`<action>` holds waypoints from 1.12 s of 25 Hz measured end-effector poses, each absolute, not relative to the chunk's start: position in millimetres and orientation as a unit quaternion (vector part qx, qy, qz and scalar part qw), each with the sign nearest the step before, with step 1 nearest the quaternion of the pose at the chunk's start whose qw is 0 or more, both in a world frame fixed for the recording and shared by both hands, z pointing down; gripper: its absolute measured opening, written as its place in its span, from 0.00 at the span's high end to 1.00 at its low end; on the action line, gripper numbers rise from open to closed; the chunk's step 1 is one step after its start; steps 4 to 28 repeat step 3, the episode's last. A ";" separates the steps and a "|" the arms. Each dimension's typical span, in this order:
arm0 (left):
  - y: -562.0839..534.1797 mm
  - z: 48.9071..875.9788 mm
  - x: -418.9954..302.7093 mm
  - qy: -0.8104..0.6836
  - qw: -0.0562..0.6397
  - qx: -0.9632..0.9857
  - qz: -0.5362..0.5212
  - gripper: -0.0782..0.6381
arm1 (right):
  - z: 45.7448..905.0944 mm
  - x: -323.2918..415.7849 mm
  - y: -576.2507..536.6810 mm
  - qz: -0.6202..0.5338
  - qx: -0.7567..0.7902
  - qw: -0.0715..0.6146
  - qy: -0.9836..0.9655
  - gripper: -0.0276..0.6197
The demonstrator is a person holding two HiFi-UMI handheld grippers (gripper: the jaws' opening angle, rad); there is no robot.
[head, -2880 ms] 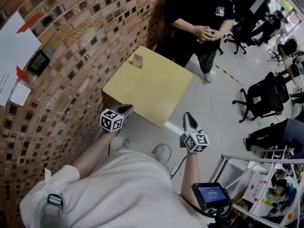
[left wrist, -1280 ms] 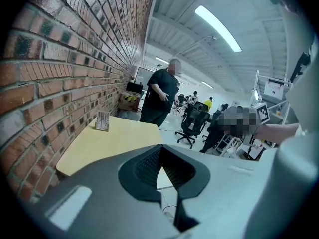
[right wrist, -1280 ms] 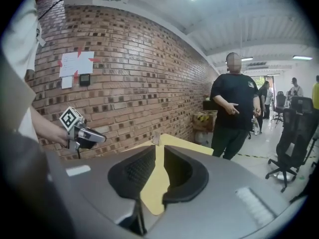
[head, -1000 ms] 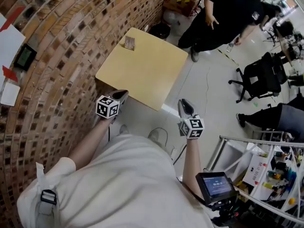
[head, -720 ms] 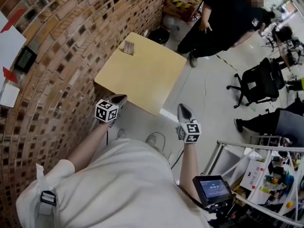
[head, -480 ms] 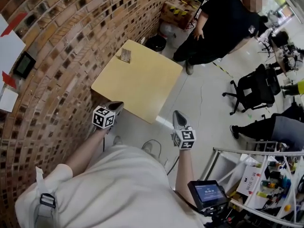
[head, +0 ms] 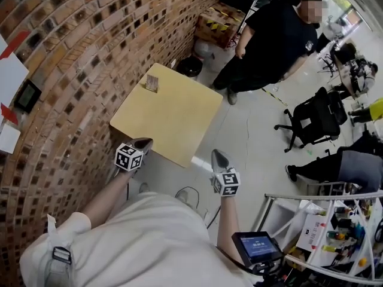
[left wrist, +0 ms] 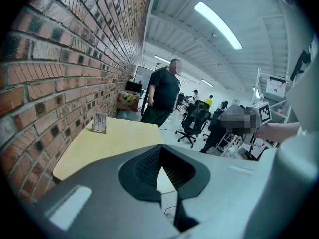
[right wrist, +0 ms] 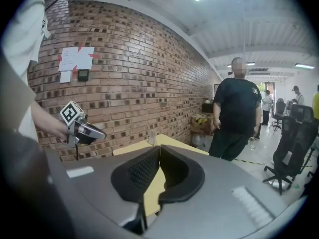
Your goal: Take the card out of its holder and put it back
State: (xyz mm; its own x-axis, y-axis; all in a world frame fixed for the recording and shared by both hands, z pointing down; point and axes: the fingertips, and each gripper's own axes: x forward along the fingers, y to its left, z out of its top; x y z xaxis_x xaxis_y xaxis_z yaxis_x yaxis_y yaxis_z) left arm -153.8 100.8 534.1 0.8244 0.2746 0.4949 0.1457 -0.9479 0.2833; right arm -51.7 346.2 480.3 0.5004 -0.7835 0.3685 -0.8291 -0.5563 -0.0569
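Standing in its holder (left wrist: 99,130) at the table's (head: 173,121) far left is the card (head: 152,81); left gripper (head: 143,143) and right gripper (head: 218,156) are hanging near, closed, empty.

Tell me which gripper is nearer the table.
The left gripper: in the head view its tip reaches the table edge by the brick wall; the right gripper hangs over floor.

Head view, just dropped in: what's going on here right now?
A person stands at the near edge of the yellow table, holding a gripper in each hand. The left gripper and the right gripper are both shut, with nothing between their jaws. The card holder stands at the table's far corner beside the brick wall, well away from both grippers, so the task has not begun. Another person in black stands beyond the table.
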 end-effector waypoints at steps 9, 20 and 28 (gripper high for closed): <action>102.3 534.3 -152.0 0.110 0.116 0.948 0.276 0.86 | 480.9 -50.5 346.9 0.180 0.863 0.063 -0.468 0.96; 102.3 534.3 -152.0 0.110 0.116 0.948 0.276 0.86 | 480.9 -50.5 346.9 0.180 0.863 0.063 -0.468 0.96; 102.3 534.3 -152.0 0.110 0.116 0.948 0.276 0.86 | 480.9 -50.5 346.9 0.180 0.863 0.063 -0.468 0.96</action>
